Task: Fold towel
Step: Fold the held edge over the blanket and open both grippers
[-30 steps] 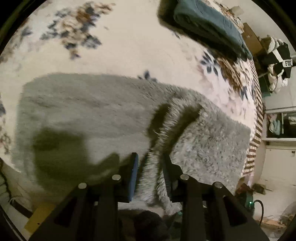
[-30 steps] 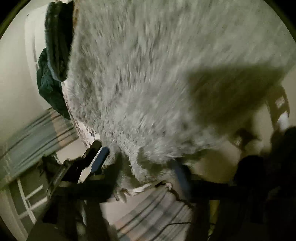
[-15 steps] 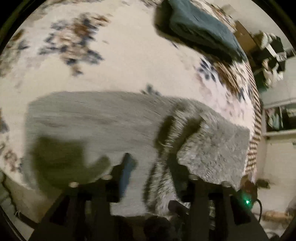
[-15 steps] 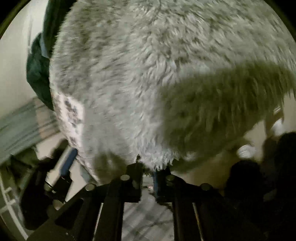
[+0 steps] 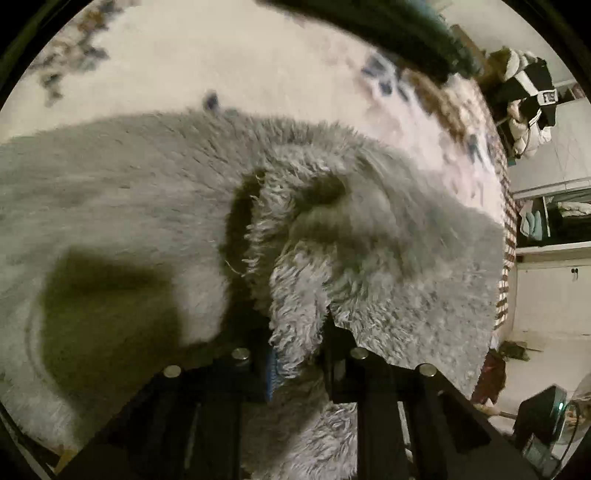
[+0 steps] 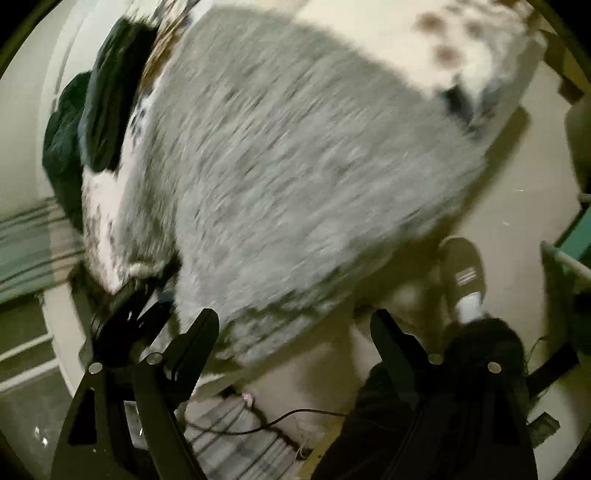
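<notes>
A fluffy grey towel (image 5: 129, 192) lies spread on a floral bedspread (image 5: 221, 66), with a raised, bunched fold (image 5: 295, 236) running down its middle. My left gripper (image 5: 299, 362) is closing on the bottom of that fold, and shaggy pile is squeezed between the blue pad (image 5: 271, 369) and the other finger. In the right wrist view the towel (image 6: 295, 166) is blurred. My right gripper (image 6: 293, 328) is opening, its fingers wide apart at the towel's near edge, and nothing is pressed between them.
A dark green folded cloth (image 5: 388, 29) lies at the bedspread's far side and also shows as dark green cloth (image 6: 103, 110) at upper left. A person's shoe (image 6: 463, 273) stands on the floor right of the bed. A thin cable (image 6: 277, 421) runs on the floor.
My left gripper spread, dropped closer and shut on the towel's raised fold. My right gripper let go of the towel's edge, spread wide and pulled back and up.
</notes>
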The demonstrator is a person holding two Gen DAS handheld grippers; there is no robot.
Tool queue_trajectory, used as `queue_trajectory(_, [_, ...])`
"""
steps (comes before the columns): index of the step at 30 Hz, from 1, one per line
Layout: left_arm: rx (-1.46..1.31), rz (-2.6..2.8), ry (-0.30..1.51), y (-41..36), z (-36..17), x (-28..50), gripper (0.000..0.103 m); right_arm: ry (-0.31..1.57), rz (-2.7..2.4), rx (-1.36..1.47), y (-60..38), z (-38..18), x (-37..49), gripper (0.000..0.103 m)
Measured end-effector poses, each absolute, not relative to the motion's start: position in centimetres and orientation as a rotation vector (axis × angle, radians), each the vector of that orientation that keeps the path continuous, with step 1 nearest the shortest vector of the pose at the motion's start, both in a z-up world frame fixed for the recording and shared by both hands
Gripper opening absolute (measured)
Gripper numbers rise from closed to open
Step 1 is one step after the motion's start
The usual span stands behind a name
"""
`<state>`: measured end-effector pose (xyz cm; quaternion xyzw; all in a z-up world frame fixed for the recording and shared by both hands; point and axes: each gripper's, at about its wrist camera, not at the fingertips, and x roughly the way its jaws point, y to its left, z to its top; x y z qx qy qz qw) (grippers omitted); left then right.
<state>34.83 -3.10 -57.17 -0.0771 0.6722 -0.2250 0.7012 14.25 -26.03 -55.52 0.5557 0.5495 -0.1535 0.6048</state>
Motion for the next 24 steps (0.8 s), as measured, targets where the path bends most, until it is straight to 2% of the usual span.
queue_trajectory(5, [-0.247,-0.454,1.529,-1.5,-58.2,34.2,0.021,1.273,-0.432,1.075,-27.1,-53.1,16.9,0.086])
queue_trajectory(6, [-0.27,-0.45,1.512,-1.3,-57.7,34.3,0.025,1.279,-0.445,1.024,-27.3,-52.7,17.7,0.086])
queue_trajectory(7, [-0.28,-0.44,1.491,-1.2,-57.2,34.2,0.033,1.28,-0.454,0.968,-26.9,-52.1,18.8,0.087])
queue_trajectory(8, [-0.282,-0.432,1.468,-0.9,-56.6,34.1,0.039,1.282,-0.452,0.937,-27.1,-51.7,19.5,0.094])
queue_trajectory(9, [-0.3,-0.434,1.444,-0.4,-55.8,33.9,0.057,1.283,-0.446,0.908,-26.9,-51.4,20.2,0.099])
queue_trajectory(10, [-0.331,-0.435,1.421,0.3,-54.9,33.8,0.081,1.275,-0.436,0.876,-26.4,-51.2,20.8,0.099])
queue_trajectory(11, [-0.357,-0.427,1.401,1.4,-54.4,33.5,0.089,1.272,-0.427,0.856,-25.9,-50.8,21.7,0.099])
queue_trajectory(16, [-0.585,-0.173,1.266,12.1,-52.6,30.3,0.09,1.313,-0.353,0.827,-23.2,-50.8,24.0,0.099])
queue_trajectory(20, [-0.72,0.065,1.242,20.2,-56.2,28.8,0.09,1.34,-0.309,0.791,-21.8,-50.6,23.9,0.099])
queue_trajectory(24, [-0.839,0.124,1.226,23.4,-60.7,29.6,0.09,1.354,-0.263,0.743,-19.9,-50.1,25.4,0.099])
